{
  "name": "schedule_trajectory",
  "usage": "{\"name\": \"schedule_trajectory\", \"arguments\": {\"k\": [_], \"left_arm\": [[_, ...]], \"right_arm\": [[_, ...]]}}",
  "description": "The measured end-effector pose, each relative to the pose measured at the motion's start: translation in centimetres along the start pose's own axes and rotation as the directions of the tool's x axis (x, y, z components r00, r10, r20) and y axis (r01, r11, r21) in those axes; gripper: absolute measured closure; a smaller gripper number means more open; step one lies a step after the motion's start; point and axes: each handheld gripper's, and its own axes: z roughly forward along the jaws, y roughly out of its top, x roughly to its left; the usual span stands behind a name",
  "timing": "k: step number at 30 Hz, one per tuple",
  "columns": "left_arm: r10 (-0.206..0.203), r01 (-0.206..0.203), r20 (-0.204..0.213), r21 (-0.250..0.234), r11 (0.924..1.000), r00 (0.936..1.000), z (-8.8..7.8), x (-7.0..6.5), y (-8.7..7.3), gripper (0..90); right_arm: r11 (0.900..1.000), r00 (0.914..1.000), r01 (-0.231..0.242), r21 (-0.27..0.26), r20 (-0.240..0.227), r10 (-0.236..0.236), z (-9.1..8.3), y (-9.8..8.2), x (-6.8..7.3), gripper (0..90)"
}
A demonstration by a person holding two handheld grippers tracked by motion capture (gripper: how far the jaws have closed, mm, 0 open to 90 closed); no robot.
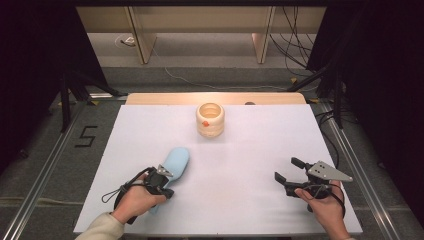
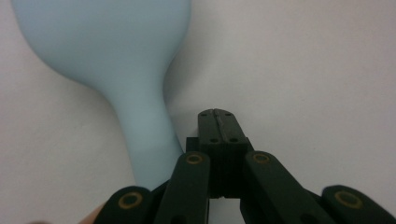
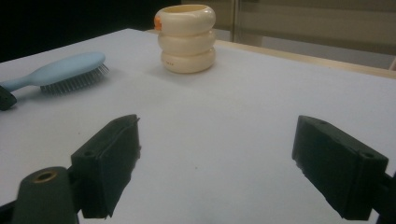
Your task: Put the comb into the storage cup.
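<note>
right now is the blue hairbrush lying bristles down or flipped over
Bristles down. The blue hairbrush lies flat on the white table, its smooth back up and its bristles against the surface in the right gripper view.

— Any writing to read here?
— Just a black 5 (image 1: 87, 136), marked on the grey floor (image 1: 50, 150) left of the desk (image 1: 150, 130). Nothing else is legible.
</note>
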Motion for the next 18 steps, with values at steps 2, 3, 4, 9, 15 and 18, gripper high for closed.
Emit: {"name": "schedule_trajectory", "arguments": {"k": [2, 3, 4, 9, 15, 18], "left_arm": [[-0.004, 0.004, -0.008, 0.013, 0.9999, 1.0, -0.3, 0.2, -0.3, 89.7], [-0.004, 0.004, -0.008, 0.013, 0.9999, 1.0, -0.3, 0.2, -0.3, 89.7], [-0.002, 0.002, -0.017, 0.018, 0.9998, 0.9999, -0.3, 0.3, -0.4, 89.7], [-0.011, 0.012, -0.018, 0.026, 0.9996, 0.9998, -0.6, 0.7, -0.8, 89.7], [-0.017, 0.018, -0.031, 0.03, 0.9994, 0.9994, -0.9, 1.0, -1.2, 89.7], [-0.025, 0.026, -0.033, 0.032, 0.9991, 0.9991, -1.0, 1.3, -1.4, 89.7]], "right_arm": [[1.0, 1.0, 0.0, 0.0, 0.001, 0.0, 0.0, 0.0, 0.0, 16.1], [1.0, 1.0, 0.0, 0.0, 0.001, 0.0, 0.0, 0.0, 0.0, 16.1], [1.0, 1.0, -0.001, 0.0, 0.001, 0.001, 0.0, 0.0, 0.0, 16.1], [1.0, 1.0, -0.002, 0.004, 0.0, 0.002, 0.0, 0.0, 0.0, 16.1], [1.0, 1.0, -0.001, 0.003, 0.001, 0.001, 0.0, 0.0, 0.0, 16.1], [1.0, 1.0, -0.001, 0.004, 0.0, 0.001, 0.0, 0.0, 0.0, 16.1]]}}
